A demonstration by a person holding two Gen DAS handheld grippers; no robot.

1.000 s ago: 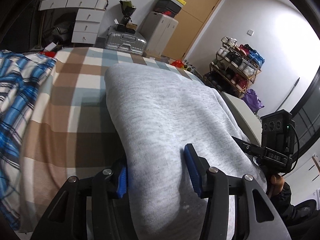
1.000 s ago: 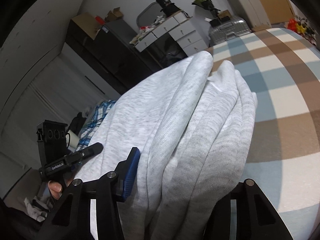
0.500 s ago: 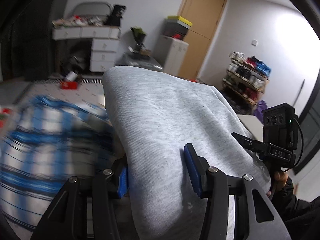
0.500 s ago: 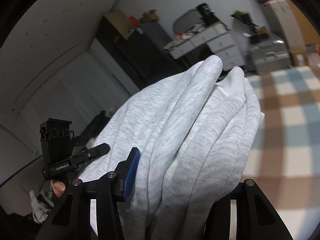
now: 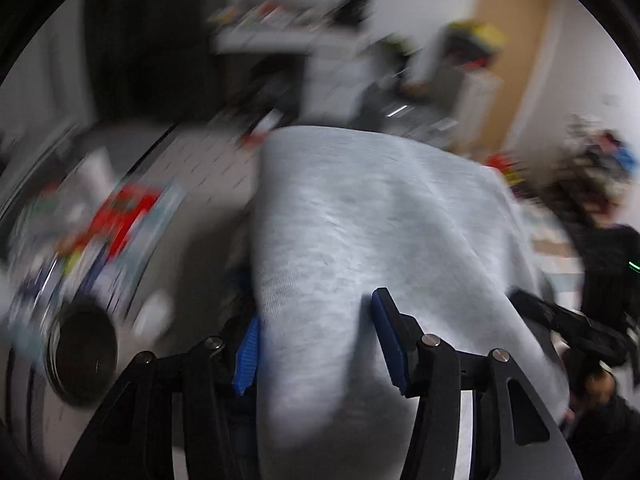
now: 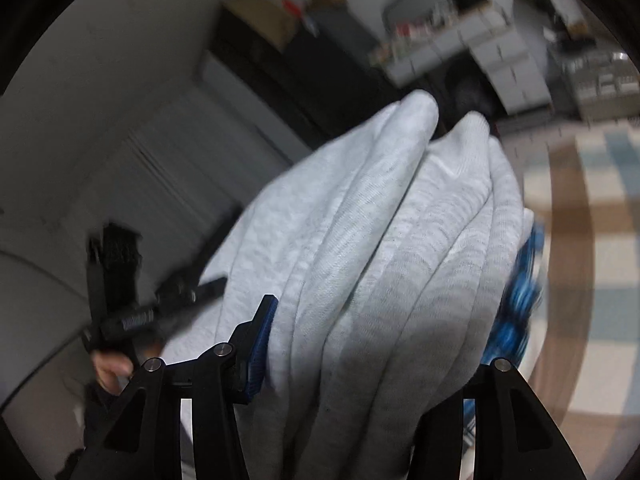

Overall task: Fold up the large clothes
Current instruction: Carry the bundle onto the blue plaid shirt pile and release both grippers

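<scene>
tongs: 2 | left tongs (image 5: pixel 316 344) clamped on garment (image 5: pixel 372 240) | right tongs (image 6: pixel 372 344) clamped on its bunched folds | garment: 1, grey, held aloft between both | bed (image 6: pixel 600 216) checked, beyond

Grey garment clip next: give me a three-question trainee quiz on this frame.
1. True or false: both grippers grip the grey garment.
2. In the right wrist view, which pattern shows behind the garment, lower right?
A. blue plaid
B. red stripes
C. green dots
3. Fill in: the left wrist view's background is ____ from motion.

Key: 1 true: the left gripper and the right gripper each hold a folded bundle. 2 A, the blue plaid cloth. 3 blurred.
</scene>
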